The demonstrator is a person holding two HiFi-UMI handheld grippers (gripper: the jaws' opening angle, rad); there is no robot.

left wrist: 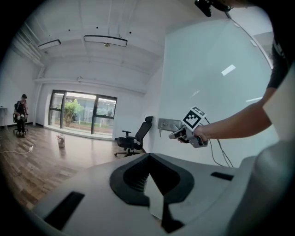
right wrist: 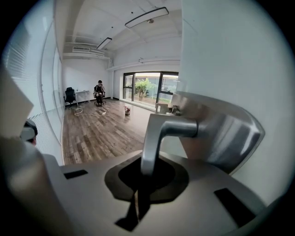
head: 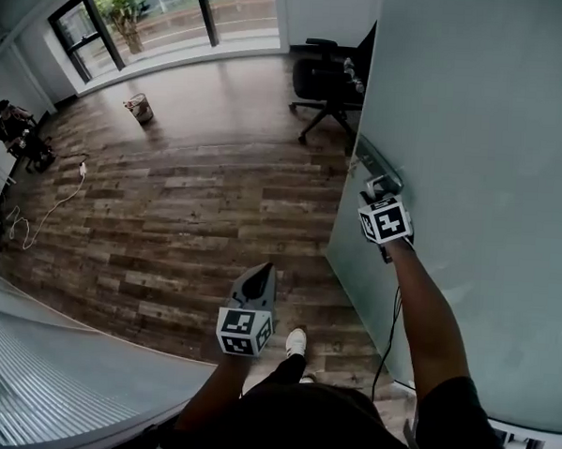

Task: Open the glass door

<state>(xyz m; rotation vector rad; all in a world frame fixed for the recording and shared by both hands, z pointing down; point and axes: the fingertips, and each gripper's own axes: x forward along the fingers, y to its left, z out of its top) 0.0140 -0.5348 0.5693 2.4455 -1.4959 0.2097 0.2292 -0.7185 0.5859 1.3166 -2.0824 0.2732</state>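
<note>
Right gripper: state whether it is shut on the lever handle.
Shut on the lever handle: the right gripper pinches its lower end between closed jaws.

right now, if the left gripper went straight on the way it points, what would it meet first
Nothing close: the left gripper points into open room beside the glass door. Further on, probably the office chair or the floor before it; depth is unclear.

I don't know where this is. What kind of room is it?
Probably an office: there's a black swivel chair, a frosted glass door with a metal handle, and big windows along a wide wooden floor.
</note>
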